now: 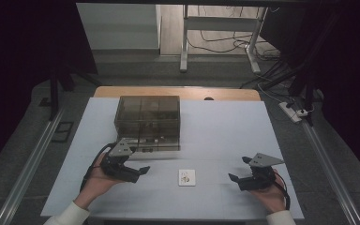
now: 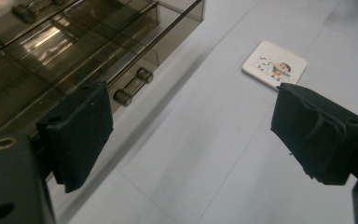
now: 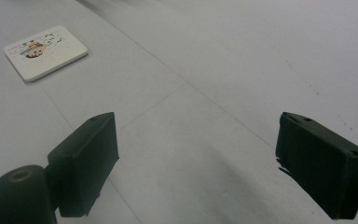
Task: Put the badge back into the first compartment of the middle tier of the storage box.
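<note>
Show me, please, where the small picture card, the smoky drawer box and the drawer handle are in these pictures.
Picture card (image 2: 274, 64): left gripper view, the middle of its printed face.
Smoky drawer box (image 1: 147, 111): high view, the middle of its top.
Drawer handle (image 2: 133, 86): left gripper view, the bar between its two end knobs.

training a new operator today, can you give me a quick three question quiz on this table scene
1. True or false: the small white card lies on the table between the left gripper and the right gripper.
2. Which gripper is nearer the smoky transparent drawer box? A) left B) right C) both equally near
3. Fill in: the jaws of both grippers are ____ and hold nothing.

Key
1. True. In the high view the card sits flat between the two grippers, touching neither.
2. A. The left gripper view shows the box and one of its bar handles close by.
3. Open.
</note>
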A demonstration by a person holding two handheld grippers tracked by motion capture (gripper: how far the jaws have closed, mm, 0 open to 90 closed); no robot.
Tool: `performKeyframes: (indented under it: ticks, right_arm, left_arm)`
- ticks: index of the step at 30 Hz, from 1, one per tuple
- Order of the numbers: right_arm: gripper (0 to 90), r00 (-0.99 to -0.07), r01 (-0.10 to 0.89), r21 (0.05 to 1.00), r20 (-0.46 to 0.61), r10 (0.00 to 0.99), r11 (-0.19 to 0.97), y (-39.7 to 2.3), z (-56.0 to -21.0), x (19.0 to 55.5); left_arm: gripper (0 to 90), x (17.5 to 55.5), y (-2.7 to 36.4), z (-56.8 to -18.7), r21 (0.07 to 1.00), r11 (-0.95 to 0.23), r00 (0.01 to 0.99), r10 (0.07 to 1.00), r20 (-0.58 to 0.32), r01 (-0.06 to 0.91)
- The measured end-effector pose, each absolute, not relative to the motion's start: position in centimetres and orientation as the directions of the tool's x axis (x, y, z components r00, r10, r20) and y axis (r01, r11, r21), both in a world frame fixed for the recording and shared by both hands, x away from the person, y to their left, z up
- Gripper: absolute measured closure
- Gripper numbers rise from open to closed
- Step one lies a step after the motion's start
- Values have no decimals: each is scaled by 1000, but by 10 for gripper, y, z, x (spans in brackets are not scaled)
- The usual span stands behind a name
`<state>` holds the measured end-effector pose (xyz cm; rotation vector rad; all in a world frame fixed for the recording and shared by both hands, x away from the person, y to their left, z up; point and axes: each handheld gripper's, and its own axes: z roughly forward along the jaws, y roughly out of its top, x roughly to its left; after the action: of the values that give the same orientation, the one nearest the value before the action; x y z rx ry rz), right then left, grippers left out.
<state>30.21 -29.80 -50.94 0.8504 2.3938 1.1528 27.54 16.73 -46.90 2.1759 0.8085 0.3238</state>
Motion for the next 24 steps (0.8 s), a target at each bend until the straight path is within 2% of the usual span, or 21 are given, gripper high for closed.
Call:
performKeyframes:
  ticks: [24]
  right_arm:
    - [132, -757, 362, 794, -54, 651, 487, -298, -509, 302]
  left_arm:
    - [132, 293, 118, -464, 720, -567, 836, 547, -34, 400]
